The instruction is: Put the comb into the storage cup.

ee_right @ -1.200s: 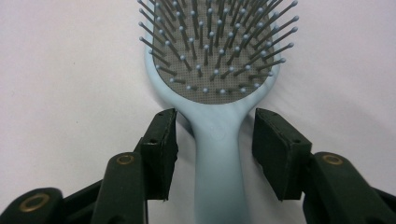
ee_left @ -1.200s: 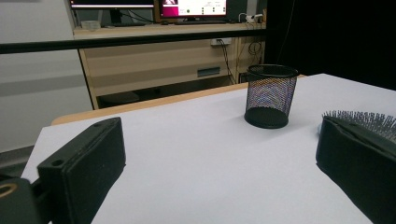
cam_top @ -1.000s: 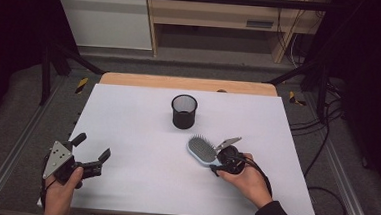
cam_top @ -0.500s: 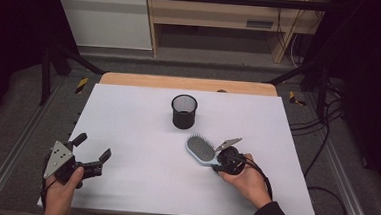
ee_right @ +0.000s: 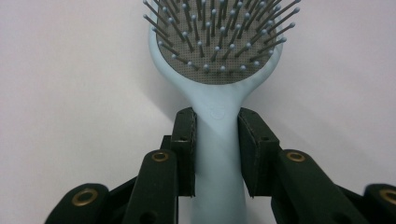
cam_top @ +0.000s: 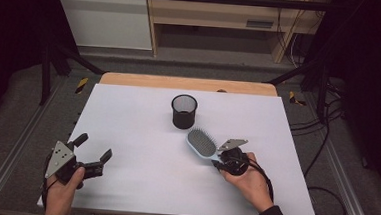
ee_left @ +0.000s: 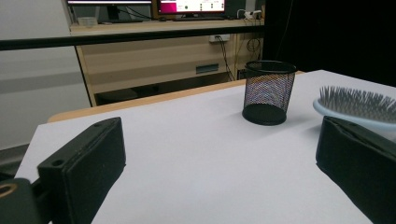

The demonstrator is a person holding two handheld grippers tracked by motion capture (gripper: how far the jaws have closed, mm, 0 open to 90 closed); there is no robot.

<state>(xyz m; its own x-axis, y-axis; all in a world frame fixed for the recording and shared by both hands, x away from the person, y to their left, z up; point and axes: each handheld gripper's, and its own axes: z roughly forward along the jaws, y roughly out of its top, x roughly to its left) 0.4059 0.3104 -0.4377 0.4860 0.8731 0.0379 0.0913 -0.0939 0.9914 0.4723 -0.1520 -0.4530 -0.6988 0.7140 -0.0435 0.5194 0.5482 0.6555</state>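
At the left, near the front edge of the white table, your left gripper rests low with its jaws spread wide and nothing between them. Further right, toward the back of the table, the black mesh cup stands upright. Just in front of it and to its right you have the light blue hairbrush, bristles up, its head pointing toward the cup. Your right gripper clamps the brush's handle from both sides.
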